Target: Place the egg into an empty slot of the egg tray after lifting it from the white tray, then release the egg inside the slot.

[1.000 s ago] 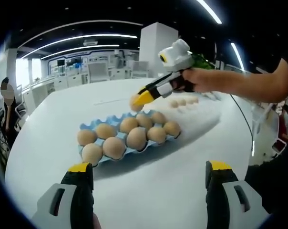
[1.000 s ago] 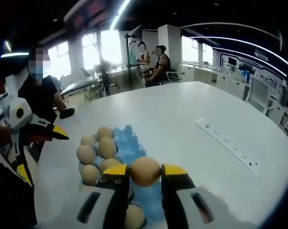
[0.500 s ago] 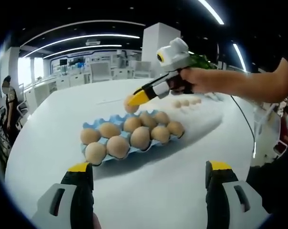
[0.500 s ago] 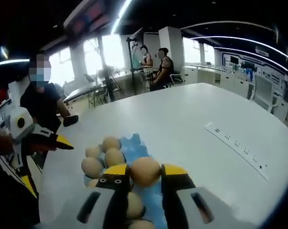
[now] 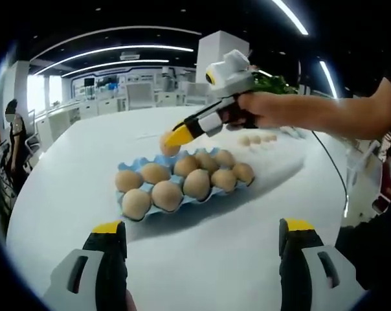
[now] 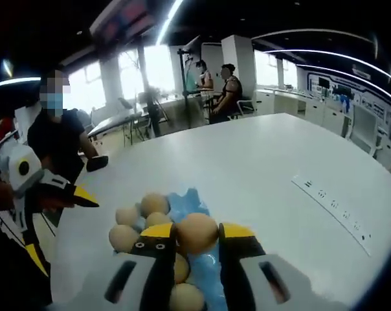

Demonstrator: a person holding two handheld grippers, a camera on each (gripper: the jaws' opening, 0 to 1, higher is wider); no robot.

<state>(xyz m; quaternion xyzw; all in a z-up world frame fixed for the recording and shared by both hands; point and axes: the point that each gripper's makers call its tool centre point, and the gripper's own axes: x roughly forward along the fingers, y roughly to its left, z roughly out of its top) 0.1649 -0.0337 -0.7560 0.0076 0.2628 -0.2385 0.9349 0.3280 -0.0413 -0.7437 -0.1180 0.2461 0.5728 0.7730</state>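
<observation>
Left gripper view: the egg tray (image 5: 158,205) lies on the table (image 5: 215,259) ahead of the left gripper (image 5: 202,234), its slots holding eggs. The right gripper (image 5: 171,137), entering from the right, holds an egg (image 5: 167,146) above the tray's far edge; further eggs (image 5: 255,139) lie on the table behind it. Right gripper view: the held egg (image 6: 197,233) sits between the jaws, over the tray (image 6: 197,267).

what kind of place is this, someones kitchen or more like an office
More like an open-plan office or lab than a kitchen, probably. A big white table holds the blue egg tray, long ceiling strip lights curve overhead, and people sit among desks by tall bright windows.
</observation>
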